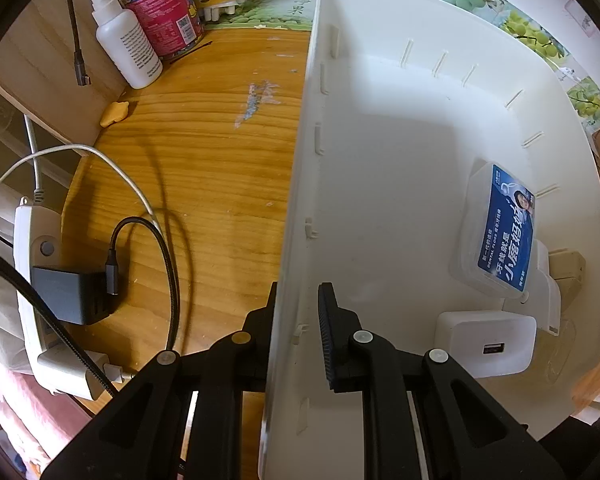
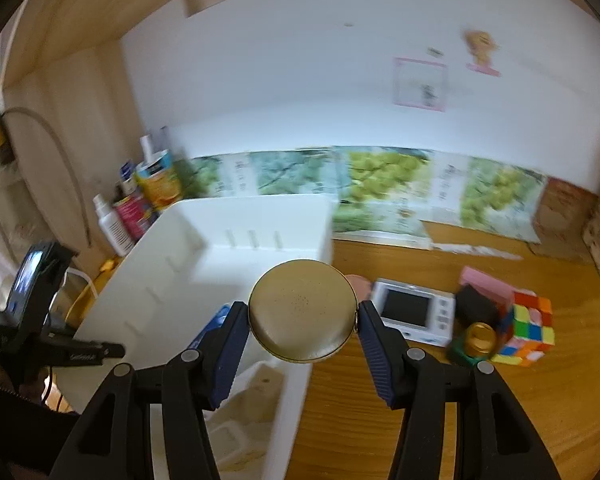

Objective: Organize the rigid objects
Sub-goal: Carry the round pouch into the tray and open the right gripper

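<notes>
The right gripper (image 2: 303,320) has its ribbed blue-padded jaws clenched on a round, matte gold tin (image 2: 302,310), held in the air above the right-hand wall of the white plastic bin (image 2: 204,232). The left gripper (image 1: 298,312) straddles the bin's left wall (image 1: 300,184), one jaw outside and one inside, clamped on that thin wall. The bin is smooth and rectangular, with slotted ribs along its inner walls. In it, near the right wall, lie a clear dental floss box (image 1: 496,232) with a blue label and a white USB charger (image 1: 486,344); only the left wrist view shows these sharply. The right wrist view alone shows, on the wooden bench right of the bin, a small white screen device (image 2: 414,310) and a Rubik's cube (image 2: 526,328).
</notes>
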### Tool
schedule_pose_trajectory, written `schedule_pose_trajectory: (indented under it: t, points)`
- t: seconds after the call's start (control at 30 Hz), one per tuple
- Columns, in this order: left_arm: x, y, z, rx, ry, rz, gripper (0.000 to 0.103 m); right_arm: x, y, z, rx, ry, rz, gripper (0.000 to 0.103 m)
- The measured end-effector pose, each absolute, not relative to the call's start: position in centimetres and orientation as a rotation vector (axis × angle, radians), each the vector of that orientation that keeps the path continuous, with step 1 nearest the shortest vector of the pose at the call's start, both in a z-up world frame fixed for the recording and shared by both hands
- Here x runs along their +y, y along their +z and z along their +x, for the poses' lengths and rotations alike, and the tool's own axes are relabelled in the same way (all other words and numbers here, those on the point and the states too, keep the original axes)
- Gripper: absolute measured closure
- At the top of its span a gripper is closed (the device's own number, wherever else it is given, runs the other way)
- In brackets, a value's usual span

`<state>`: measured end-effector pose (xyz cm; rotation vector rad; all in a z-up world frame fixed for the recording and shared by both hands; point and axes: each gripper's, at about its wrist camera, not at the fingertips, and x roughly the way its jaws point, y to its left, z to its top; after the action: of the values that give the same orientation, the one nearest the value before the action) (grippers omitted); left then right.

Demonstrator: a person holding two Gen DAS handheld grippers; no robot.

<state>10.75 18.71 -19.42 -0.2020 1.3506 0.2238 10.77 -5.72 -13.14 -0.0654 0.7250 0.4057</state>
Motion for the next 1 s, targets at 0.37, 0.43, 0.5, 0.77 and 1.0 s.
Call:
schedule_pose_trajectory:
  t: [0.37,0.43,0.5,0.77,1.0]
  points:
    - [18.8,-19.5,10.8,1.347,0.216,-0.209,0.085,-1.5,-13.6,9.3,0.752,0.542,-0.171,0.047]
    - [18.9,-19.5,10.8,1.346,0.216,-0.212,0.085,-1.0,-13.8,9.0,0.755,0.564,-0.191,0.047]
    - [18.9,-19.6,10.8,1.344,0.217,-0.216,0.085,-0.6,-13.9,8.8,0.759,0.582,-0.209,0.047]
    - [19.0,-19.5,10.6,1.341,0.220,-0.222,0.085,-0.2,-13.9,8.5,0.755,0.598,-0.227,0.033]
    - [19.0,-19.5,10.5,1.341,0.220,-0.222,0.085,-0.7,-13.7,8.8,0.745,0.567,-0.215,0.027]
